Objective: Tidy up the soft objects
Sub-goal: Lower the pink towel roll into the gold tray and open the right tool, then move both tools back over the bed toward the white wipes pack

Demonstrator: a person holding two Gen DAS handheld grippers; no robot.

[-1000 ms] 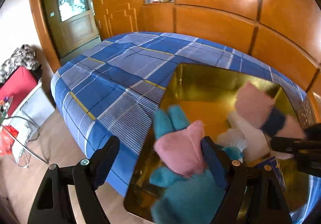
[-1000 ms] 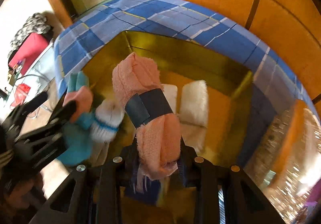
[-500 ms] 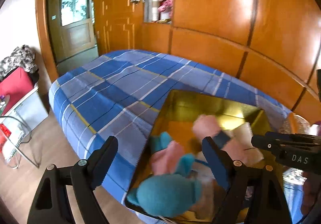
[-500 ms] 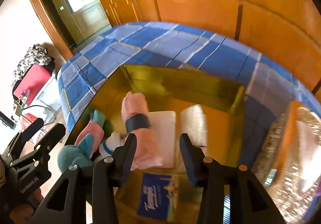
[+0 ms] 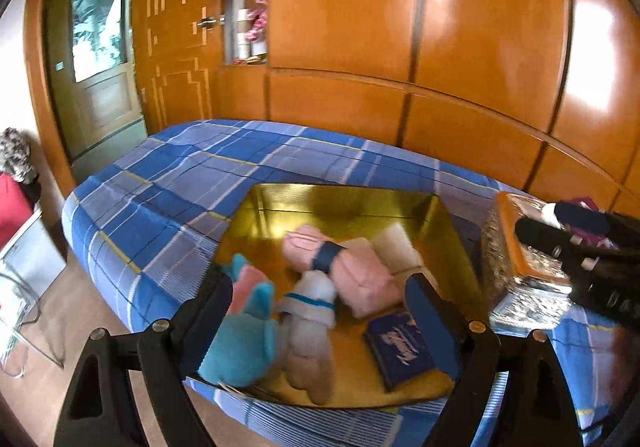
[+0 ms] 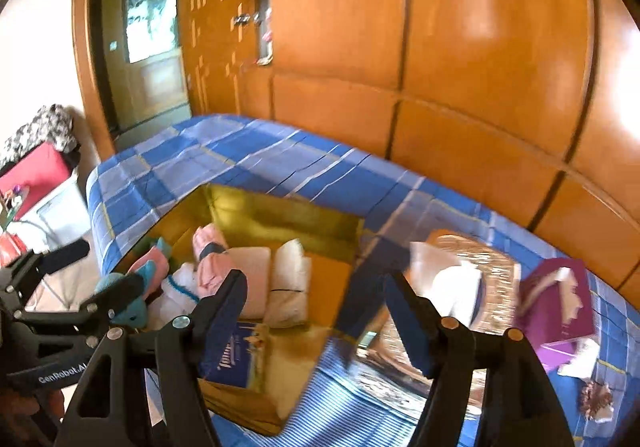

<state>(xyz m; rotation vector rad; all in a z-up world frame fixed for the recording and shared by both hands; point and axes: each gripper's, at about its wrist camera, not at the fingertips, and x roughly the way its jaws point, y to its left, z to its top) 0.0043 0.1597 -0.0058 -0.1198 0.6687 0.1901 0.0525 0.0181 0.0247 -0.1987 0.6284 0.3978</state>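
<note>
A gold box (image 5: pixel 344 203) lies open on a blue plaid bedspread (image 5: pixel 192 167), holding the soft things. In the left wrist view, a rolled pink towel (image 5: pixel 360 275) bound by a dark blue band (image 5: pixel 326 255) lies near the box's centre. At its 7 o'clock a white plush toy (image 5: pixel 308 311) with a teal collar touches it, and at that toy's 9 o'clock sits a teal and pink plush toy (image 5: pixel 244 339). Folded white cloths (image 5: pixel 396 247) lie at the towel's 3 o'clock; a dark blue packet (image 5: pixel 400 347) lies flat at its 5 o'clock.

The left gripper (image 5: pixel 320 311) hangs above the box with jaws wide apart, gripping nothing. The right gripper (image 6: pixel 316 303) has just been opening its jaws, which now stand apart with nothing between them; the towel lies free in the box.

At the box's 3 o'clock in the right wrist view stands a glittery lid or tray (image 6: pixel 480 251) carrying white cloth (image 6: pixel 452 279), then a purple box (image 6: pixel 560 307). Orange wood panelling (image 5: pixel 400 27) backs the bed.
</note>
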